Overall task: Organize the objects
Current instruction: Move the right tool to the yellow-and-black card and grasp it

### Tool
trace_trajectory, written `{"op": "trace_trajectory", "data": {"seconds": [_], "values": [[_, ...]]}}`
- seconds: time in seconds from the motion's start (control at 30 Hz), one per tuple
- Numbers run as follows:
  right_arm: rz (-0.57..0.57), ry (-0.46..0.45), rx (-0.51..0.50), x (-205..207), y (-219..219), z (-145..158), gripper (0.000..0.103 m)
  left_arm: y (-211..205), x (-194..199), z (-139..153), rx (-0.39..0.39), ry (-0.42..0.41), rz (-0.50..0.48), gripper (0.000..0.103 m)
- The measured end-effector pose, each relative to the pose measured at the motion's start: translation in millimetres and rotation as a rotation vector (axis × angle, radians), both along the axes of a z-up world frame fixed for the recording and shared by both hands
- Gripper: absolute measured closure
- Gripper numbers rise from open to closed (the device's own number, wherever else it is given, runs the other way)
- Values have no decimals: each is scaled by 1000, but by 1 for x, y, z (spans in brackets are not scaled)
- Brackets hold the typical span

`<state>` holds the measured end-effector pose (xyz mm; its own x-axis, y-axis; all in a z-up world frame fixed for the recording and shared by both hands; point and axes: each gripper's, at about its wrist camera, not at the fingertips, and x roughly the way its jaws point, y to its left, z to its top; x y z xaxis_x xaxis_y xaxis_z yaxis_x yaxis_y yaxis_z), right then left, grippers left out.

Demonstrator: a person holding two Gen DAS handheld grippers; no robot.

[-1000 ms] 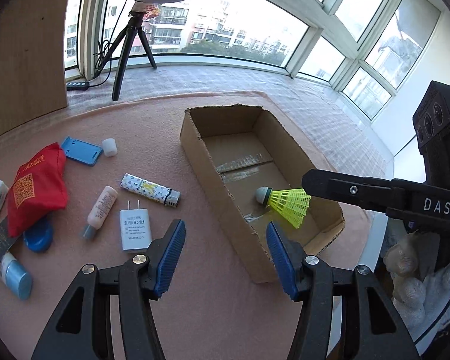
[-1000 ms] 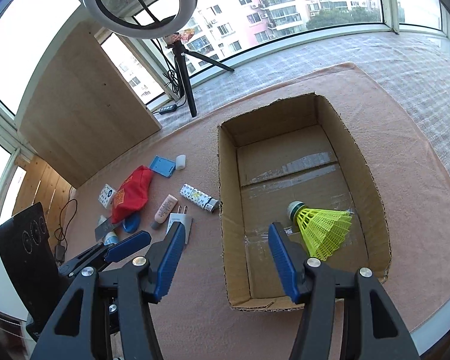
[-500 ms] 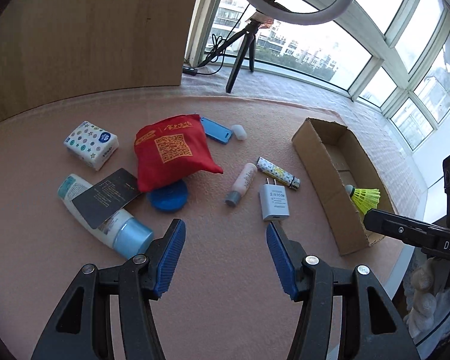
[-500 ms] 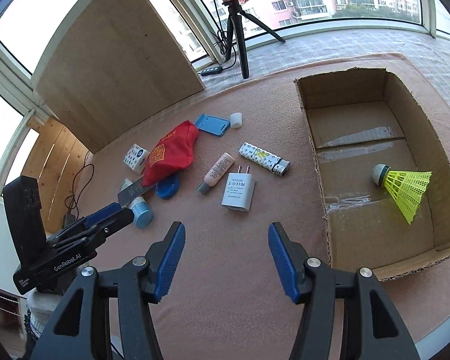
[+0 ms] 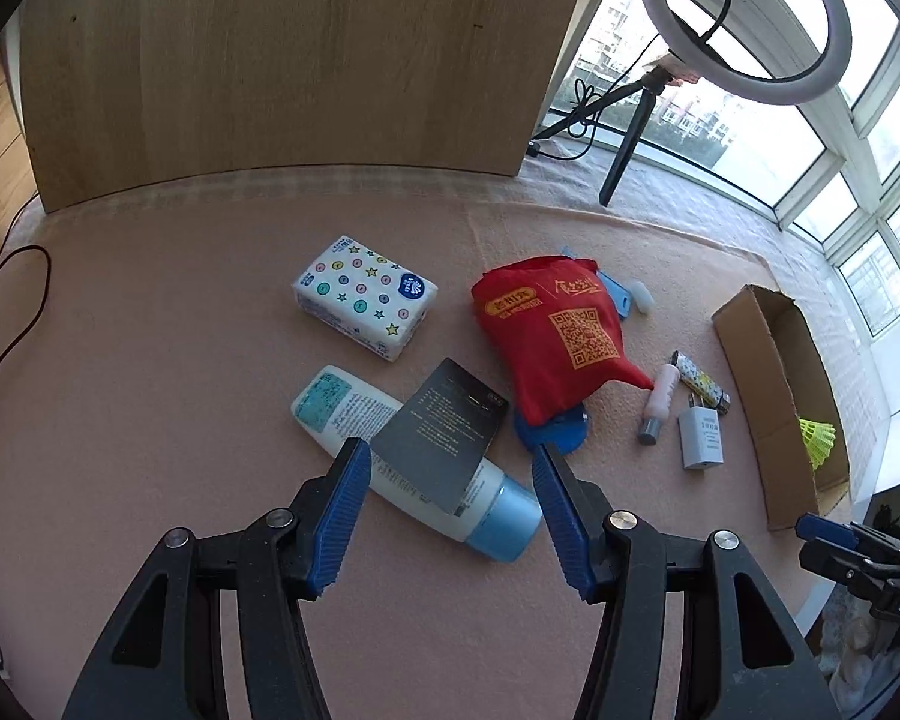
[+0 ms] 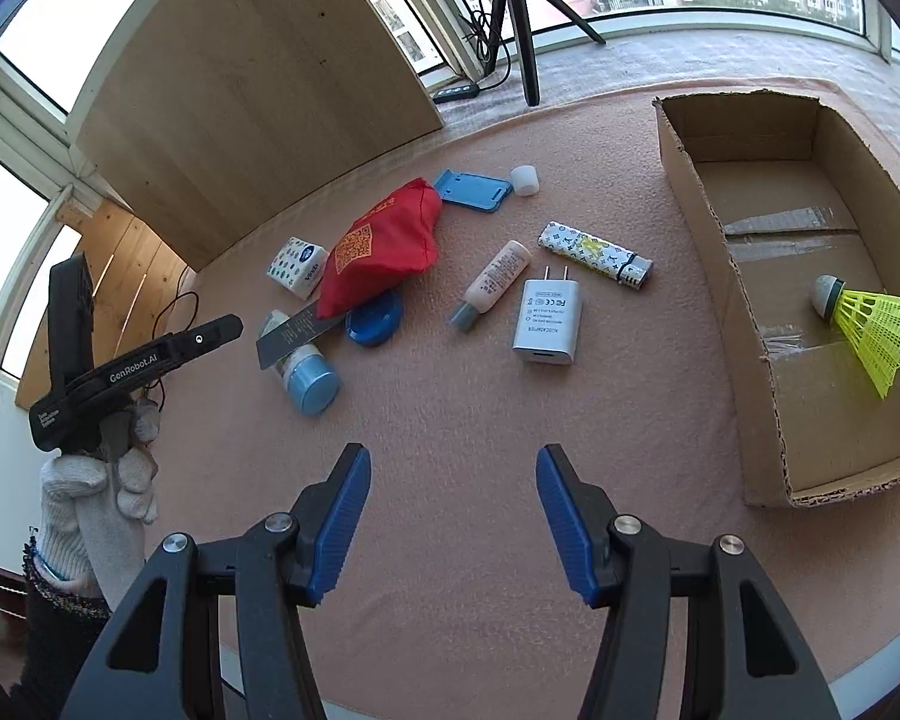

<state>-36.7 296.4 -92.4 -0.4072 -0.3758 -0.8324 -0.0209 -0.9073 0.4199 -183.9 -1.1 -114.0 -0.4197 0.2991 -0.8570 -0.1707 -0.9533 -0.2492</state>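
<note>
Two claws gaping empty, left claw (image 5: 450,504) above lotion bottle (image 5: 414,462), right claw (image 6: 450,519) short of charger (image 6: 547,321)

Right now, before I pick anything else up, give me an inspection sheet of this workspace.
Surface: pink mat, most items lying loose left of the box.
Job's things: cardboard box open, holding only the shuttlecock; charger, lighter, small tube, red bag, tissue pack, lotion bottle, dark card lying on the bottle, blue lid partly under the bag, blue holder, white cap.
Clutter: nothing seen.
Grippers: left gripper open, above the bottle; right gripper open, empty.
Cables: black cable at the mat's left edge.
Surroundings: wooden board, ring light on a tripod, windows.
</note>
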Motion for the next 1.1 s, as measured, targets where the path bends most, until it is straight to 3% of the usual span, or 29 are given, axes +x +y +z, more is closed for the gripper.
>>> {"op": "trace_trajectory", "data": {"seconds": [0.37,0.63,0.8,1.1], "values": [[-114,-60,3,19,33,-15,49,17,-61,-35,-19,-97,-43,44],[-170,-73,9,29,54,-16,49,16,-84,-56,-53,-133,0,58],[-178,-84,5,30,59,-18,49,19,-84,-68,-84,-154,-14,64],[-135,-77,0,20,45,-17,49,21,-52,-72,9,-172,-57,64]]}}
